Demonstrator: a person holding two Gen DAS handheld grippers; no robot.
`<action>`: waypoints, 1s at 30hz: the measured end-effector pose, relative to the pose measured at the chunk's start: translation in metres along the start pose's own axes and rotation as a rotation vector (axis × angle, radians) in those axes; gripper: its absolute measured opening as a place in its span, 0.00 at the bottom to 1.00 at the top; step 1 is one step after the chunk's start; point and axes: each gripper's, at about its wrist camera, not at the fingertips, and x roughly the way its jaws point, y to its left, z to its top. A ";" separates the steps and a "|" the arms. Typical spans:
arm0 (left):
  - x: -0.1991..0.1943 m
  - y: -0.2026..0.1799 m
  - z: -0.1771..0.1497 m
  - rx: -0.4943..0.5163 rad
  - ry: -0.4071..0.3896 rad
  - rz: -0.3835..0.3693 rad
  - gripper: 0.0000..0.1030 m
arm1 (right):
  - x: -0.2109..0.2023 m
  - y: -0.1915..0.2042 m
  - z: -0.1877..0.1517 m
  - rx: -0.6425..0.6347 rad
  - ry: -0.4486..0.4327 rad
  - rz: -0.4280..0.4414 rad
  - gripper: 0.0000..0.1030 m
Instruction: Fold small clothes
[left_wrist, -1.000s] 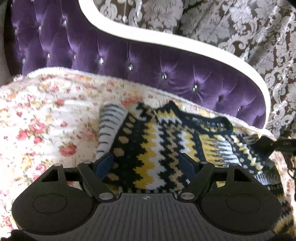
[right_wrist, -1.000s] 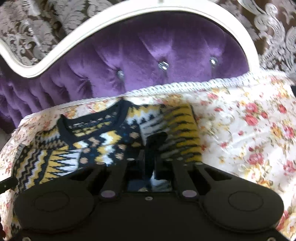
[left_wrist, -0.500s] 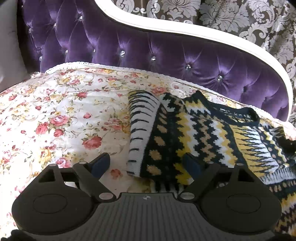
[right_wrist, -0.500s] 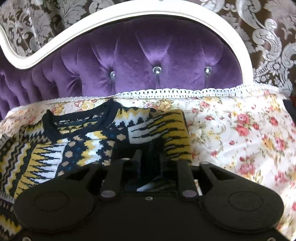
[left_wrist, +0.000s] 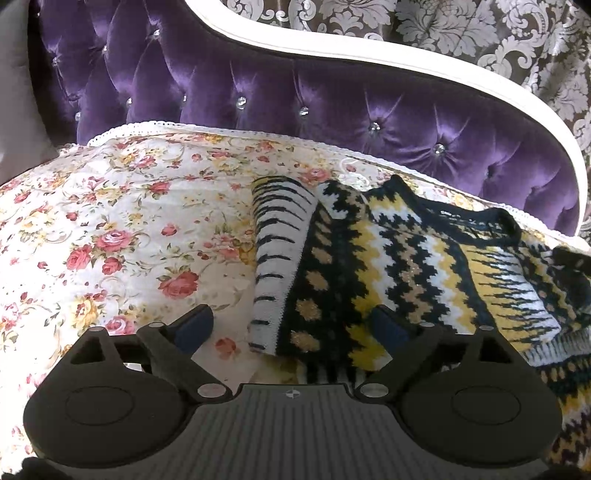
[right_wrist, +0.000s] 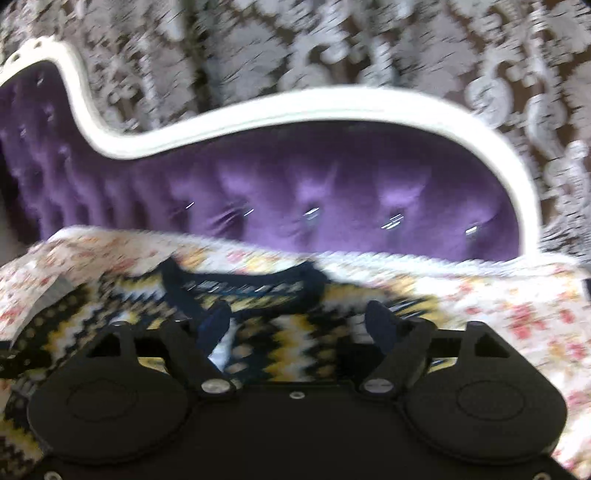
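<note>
A small knitted sweater (left_wrist: 399, 266) in black, yellow and white zigzags lies on the flowered bedspread (left_wrist: 122, 229), its left sleeve folded in over the body. My left gripper (left_wrist: 291, 328) is open and empty, just in front of the sweater's folded left edge. The right wrist view is blurred by motion; there the sweater (right_wrist: 266, 325) lies under my right gripper (right_wrist: 299, 321), which is open and holds nothing. The dark neckline (right_wrist: 243, 280) faces the headboard.
A tufted purple headboard (left_wrist: 295, 99) with a white curved frame rises behind the bedspread. Patterned damask wallpaper (left_wrist: 480, 33) is behind it. The bedspread stretches bare to the left of the sweater.
My right gripper has opened and let go of the sleeve, then swung left over the sweater. My left gripper has drawn back and left, staying open.
</note>
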 end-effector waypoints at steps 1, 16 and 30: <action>0.000 0.001 0.000 0.001 0.002 -0.004 0.92 | 0.006 0.003 -0.004 -0.010 0.019 -0.001 0.80; 0.003 -0.005 -0.004 -0.028 -0.031 0.044 0.99 | 0.033 0.003 -0.033 -0.020 0.106 -0.032 1.00; 0.003 -0.008 -0.006 -0.016 -0.049 0.069 0.99 | 0.030 0.005 -0.037 -0.022 0.074 -0.034 1.00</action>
